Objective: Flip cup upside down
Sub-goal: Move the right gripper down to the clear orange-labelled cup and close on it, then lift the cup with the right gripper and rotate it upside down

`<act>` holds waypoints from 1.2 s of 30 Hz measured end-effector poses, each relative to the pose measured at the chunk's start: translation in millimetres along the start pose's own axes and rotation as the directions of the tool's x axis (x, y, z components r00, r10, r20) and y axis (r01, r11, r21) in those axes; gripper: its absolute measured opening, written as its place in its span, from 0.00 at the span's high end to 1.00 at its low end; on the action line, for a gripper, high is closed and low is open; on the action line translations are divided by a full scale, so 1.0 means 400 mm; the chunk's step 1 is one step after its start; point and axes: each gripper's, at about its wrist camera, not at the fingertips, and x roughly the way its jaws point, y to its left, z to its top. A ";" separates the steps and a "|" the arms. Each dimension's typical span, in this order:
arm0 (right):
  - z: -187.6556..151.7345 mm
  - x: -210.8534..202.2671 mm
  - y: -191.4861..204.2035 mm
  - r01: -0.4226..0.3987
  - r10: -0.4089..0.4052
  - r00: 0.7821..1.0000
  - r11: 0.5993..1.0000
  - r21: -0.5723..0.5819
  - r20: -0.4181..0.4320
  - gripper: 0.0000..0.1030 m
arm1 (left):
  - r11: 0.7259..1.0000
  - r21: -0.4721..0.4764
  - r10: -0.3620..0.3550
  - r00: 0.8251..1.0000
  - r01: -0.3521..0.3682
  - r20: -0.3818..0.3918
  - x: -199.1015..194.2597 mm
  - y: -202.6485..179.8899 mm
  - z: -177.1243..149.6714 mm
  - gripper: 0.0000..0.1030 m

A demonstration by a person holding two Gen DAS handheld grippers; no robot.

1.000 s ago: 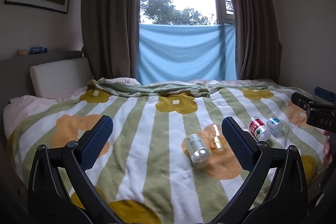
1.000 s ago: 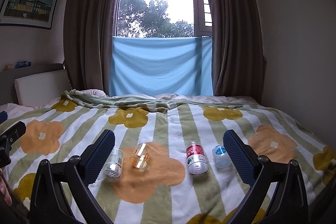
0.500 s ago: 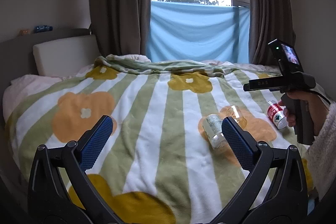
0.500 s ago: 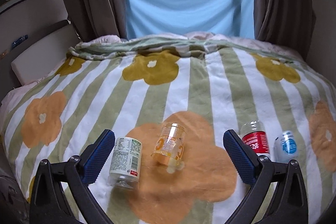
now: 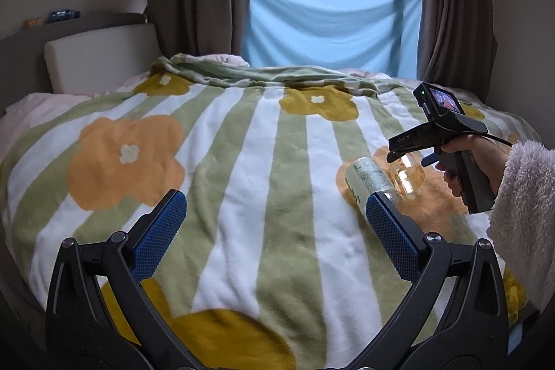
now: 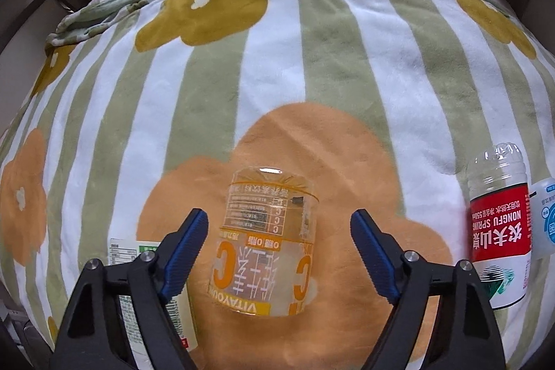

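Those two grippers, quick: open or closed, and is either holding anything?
Left gripper: open, holding nothing, over the blanket.
Right gripper: open, jaws either side of the orange cup, not gripping it.

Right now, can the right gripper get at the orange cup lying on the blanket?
Probably yes. The right gripper is open, with a finger on either side of the orange cup. Nothing lies between them. The green-label cup lies close on the left but seems clear of the fingers' path.
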 end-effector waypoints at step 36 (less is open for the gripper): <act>-0.431 -0.235 -0.029 -0.187 0.180 0.982 0.976 0.115 0.063 0.44 | 0.992 -0.036 -0.116 0.992 0.118 0.045 -0.117 0.009 0.009 0.00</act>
